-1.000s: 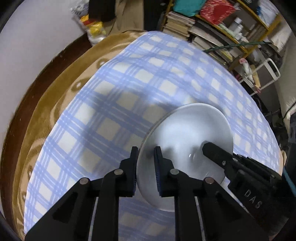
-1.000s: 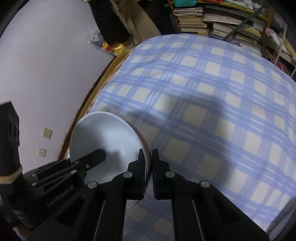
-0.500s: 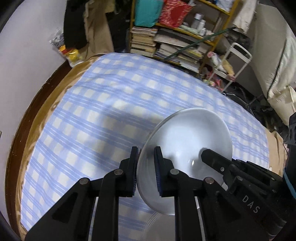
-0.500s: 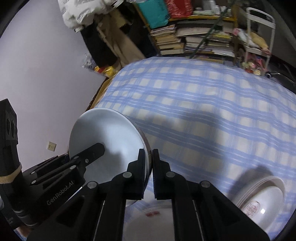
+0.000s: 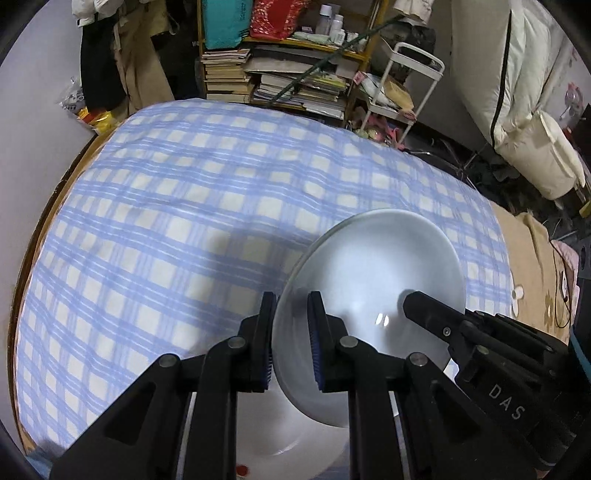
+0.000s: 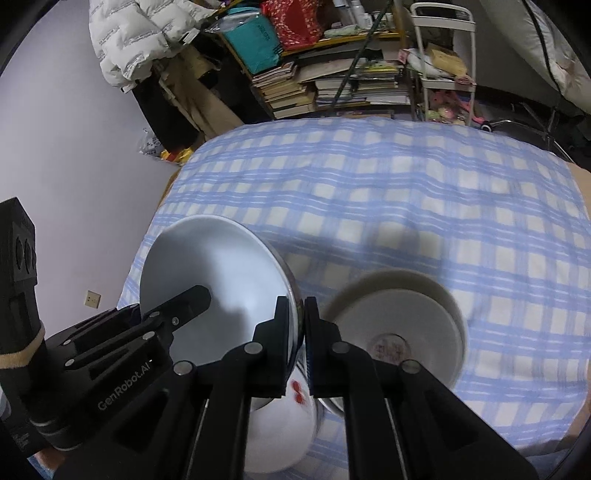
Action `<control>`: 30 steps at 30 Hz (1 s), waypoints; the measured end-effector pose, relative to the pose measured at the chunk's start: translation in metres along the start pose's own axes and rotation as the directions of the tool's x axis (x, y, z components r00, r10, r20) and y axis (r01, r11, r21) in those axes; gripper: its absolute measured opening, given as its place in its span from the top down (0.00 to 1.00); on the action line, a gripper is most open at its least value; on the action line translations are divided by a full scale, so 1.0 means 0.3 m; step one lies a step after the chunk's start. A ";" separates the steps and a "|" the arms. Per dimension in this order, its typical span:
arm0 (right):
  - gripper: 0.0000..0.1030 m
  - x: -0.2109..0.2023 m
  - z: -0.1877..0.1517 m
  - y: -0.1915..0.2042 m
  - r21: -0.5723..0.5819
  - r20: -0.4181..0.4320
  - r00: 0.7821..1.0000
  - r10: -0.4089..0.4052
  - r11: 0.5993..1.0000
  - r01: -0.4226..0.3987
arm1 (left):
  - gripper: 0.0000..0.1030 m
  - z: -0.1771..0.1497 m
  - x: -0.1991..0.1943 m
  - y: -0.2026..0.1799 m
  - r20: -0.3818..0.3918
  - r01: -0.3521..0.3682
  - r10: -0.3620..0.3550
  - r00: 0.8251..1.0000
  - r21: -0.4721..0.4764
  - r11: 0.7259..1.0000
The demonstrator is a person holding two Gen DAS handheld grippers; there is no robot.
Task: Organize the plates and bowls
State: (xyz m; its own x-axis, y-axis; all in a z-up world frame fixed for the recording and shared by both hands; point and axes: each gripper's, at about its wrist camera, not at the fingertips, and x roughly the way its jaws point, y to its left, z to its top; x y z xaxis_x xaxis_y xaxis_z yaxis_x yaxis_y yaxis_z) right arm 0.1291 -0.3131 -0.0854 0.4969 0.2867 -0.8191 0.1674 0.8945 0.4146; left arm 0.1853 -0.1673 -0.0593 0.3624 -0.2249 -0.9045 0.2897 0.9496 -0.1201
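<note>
Cluttered shelves (image 5: 295,70) of stacked books and boxes fill the far wall, with a white wire cart (image 5: 402,88) beside them and a white padded jacket (image 6: 136,33) hanging at the upper left of the right wrist view; in front of all this spreads a bed covered by a blue-and-cream checked sheet (image 5: 166,229). Both tools carry one pale bowl (image 5: 373,288) above the sheet, tilted, its hollow facing the cameras. The left gripper (image 5: 291,343) is clenched on the bowl's rim at one side, one blue-ribbed pad outside the wall and one inside. The right gripper (image 6: 296,343) is pinched tight on the opposite rim, its black fingers nearly meeting across the thin edge. Each tool shows in the other's camera as a black finger reaching onto the bowl's inner face. Below the held bowl lies a white plate (image 5: 266,435) on the sheet, mostly hidden behind the fingers, with small red marks on it. Just to the right of it in the right wrist view sits another white bowl (image 6: 402,328) nested in a wider cream-rimmed dish, a blurred reddish mark at its bottom; motion blur softens this bowl and the sheet around it
</note>
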 end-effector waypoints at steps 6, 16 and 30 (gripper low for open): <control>0.91 -0.057 -0.043 -0.084 0.025 0.022 1.000 -0.001 1.000 0.000 | 0.84 -0.039 -0.001 -0.092 -0.014 0.009 -0.009 1.000 0.017 1.000; 0.91 -0.066 -0.103 -0.161 -0.109 0.068 0.993 -0.098 0.989 0.105 | 0.84 -0.092 0.082 -0.176 -0.071 0.048 -0.047 0.996 0.009 0.999; 0.91 -0.008 -0.146 -0.264 -0.034 0.082 0.996 -0.045 0.998 0.048 | 0.82 -0.111 0.169 -0.225 -0.113 0.002 -0.001 0.994 0.006 1.000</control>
State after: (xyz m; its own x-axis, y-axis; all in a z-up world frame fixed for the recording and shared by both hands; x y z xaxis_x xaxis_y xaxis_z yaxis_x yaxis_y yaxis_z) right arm 0.0774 -0.3695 -0.1336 0.5569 0.2175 -0.8016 0.1618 0.9182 0.3615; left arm 0.1546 -0.2355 -0.1105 0.2594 -0.1998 -0.9449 0.2956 0.9478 -0.1193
